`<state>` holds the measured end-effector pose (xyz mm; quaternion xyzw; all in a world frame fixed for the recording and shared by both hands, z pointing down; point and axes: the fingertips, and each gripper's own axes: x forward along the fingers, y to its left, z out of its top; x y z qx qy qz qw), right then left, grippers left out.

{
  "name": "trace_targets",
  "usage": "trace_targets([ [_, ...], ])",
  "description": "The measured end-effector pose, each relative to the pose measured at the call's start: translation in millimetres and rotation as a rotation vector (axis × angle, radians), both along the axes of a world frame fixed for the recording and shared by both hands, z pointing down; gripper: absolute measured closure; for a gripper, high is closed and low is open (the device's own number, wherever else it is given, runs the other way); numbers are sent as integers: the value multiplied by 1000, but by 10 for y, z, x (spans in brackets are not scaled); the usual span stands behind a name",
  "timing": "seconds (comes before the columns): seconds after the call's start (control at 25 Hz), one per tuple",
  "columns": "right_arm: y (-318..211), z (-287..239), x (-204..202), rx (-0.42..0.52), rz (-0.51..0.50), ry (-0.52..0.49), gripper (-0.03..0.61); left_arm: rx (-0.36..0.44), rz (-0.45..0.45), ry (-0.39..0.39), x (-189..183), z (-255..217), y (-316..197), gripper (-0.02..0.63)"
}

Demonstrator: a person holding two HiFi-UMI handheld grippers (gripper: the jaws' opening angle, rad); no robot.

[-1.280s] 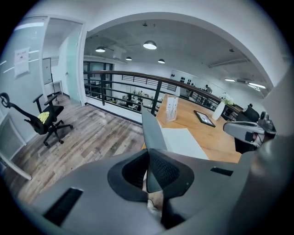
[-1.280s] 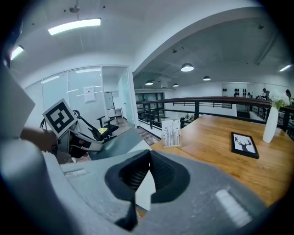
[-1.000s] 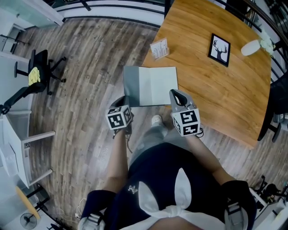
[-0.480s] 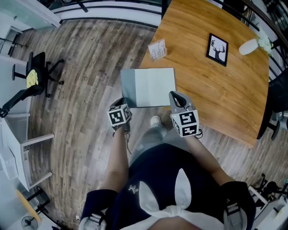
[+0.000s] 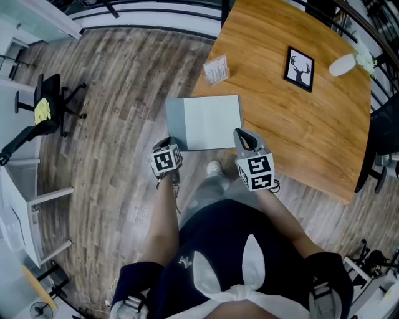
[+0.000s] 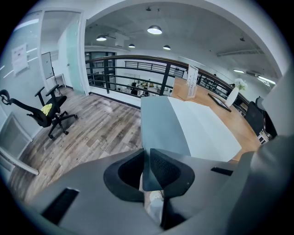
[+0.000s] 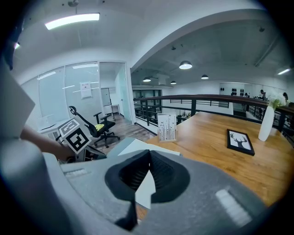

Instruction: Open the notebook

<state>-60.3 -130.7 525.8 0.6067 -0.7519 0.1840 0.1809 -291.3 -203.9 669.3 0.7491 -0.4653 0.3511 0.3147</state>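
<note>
The notebook (image 5: 213, 120) lies open at the near-left edge of the wooden table (image 5: 293, 131), its white page facing up. Its grey cover (image 5: 174, 124) juts out past the table edge over the floor. My left gripper (image 5: 173, 143) is shut on the cover's near edge; in the left gripper view the grey cover (image 6: 161, 121) runs straight out from the closed left gripper (image 6: 146, 161). My right gripper (image 5: 240, 136) is shut on the near right corner of the white page (image 7: 146, 187), which sits between the pads of the right gripper (image 7: 149, 172).
On the table stand a small printed card holder (image 5: 216, 68), a framed deer picture (image 5: 298, 68) and a white vase (image 5: 346, 64). A black office chair (image 5: 43, 106) and a white shelf unit (image 5: 28, 205) are on the wood floor at the left. A railing (image 5: 156, 12) runs behind.
My left gripper has sunk a little with the grey cover, so the cover shows as a narrower strip. The right gripper has stayed where it was on the page corner.
</note>
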Motion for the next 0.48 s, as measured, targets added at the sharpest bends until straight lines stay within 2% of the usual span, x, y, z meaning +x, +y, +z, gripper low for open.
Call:
trace_targets([
  [0.2, -21, -3, -28, 2, -10, 3, 580, 50, -25, 11, -85, -104, -49, 563],
  [0.48, -71, -69, -90, 19, -34, 3, 580, 168, -11, 88, 2, -662, -145, 560],
])
